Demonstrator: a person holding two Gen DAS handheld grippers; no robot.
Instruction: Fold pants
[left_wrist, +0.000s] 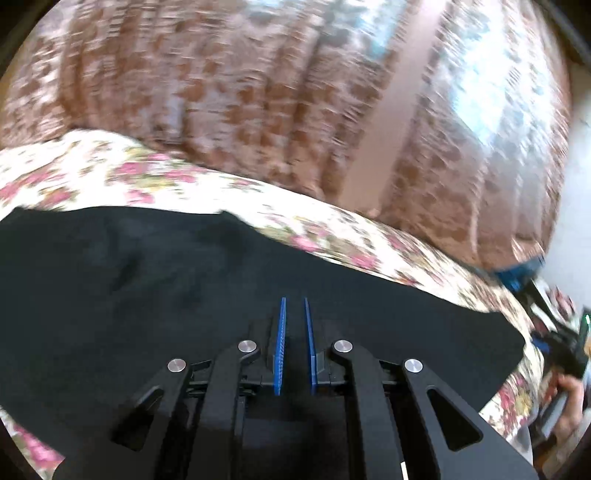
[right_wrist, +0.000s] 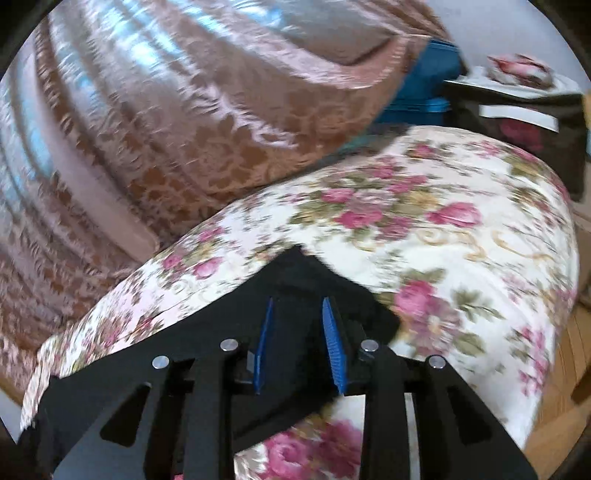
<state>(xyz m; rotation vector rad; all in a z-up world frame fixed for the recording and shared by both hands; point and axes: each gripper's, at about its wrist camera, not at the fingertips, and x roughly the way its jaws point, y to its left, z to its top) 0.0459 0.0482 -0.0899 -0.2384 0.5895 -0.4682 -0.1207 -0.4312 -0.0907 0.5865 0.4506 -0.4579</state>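
1. The black pants (left_wrist: 184, 295) lie spread on the floral bedspread (left_wrist: 110, 173), which serves as the landmark here. In the left wrist view the dark cloth covers the near part of the bedspread, with its far edge running from the left side down toward the right.
2. The left gripper (left_wrist: 294, 306) sits low over the pants, on the near side of the bedspread. Its blue pads (left_wrist: 281, 343) stand close together with a narrow gap; whether they pinch any cloth I cannot tell.
3. Beyond the bedspread's far edge hangs a brown patterned curtain (left_wrist: 258, 92), blurred.
4. In the right wrist view the right gripper (right_wrist: 297, 306) is parted, jaws wider apart, with a pointed corner of the pants (right_wrist: 295, 280) between and under them on the bedspread (right_wrist: 443, 221).
5. Past the bedspread's far right corner stand a blue box (right_wrist: 424, 85) and a dark bag (right_wrist: 535, 122).
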